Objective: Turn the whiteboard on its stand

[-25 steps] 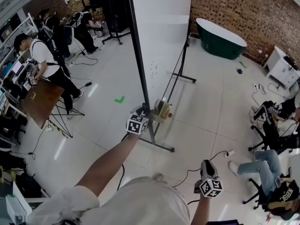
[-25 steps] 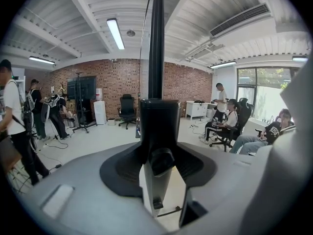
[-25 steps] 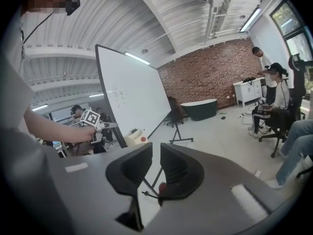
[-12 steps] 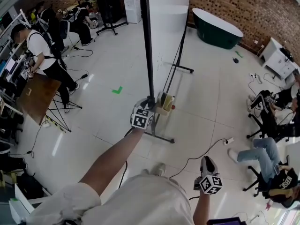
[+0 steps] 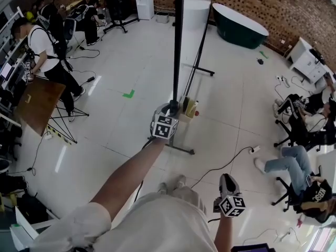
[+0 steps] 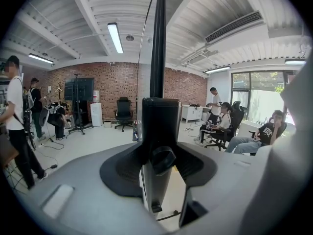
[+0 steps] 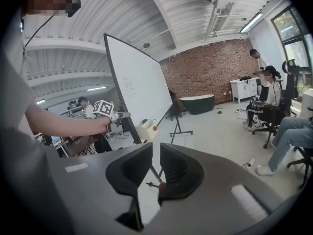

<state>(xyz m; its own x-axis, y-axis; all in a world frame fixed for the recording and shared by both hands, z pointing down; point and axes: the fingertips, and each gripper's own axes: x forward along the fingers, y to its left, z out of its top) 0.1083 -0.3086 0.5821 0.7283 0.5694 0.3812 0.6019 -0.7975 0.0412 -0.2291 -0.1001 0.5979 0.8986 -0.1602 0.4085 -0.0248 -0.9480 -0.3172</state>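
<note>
Left gripper (image 5: 171, 110) clamps the whiteboard (image 5: 178, 46) by its black frame edge, board rising toward 12 o'clock. Right gripper (image 5: 226, 178) (jaws barely parted) holds nothing. A second ago the board showed its face; now it stands edge-on.

Showing smooth, glossy white on whiteboard (image 7: 134, 89), matt black metal on frame post (image 5: 178, 46). Gleaming w/ reflections: pale floor tiles (image 5: 226, 114). Looking rough & matt: red brick wall (image 5: 273, 9). Shining dark green: tub (image 5: 241, 25). Appearing dull brown wood: tabletop (image 5: 37, 101).

White whiteboard (image 7: 139, 94), black frame (image 5: 178, 41), green bathtub (image 5: 239, 25)
</note>
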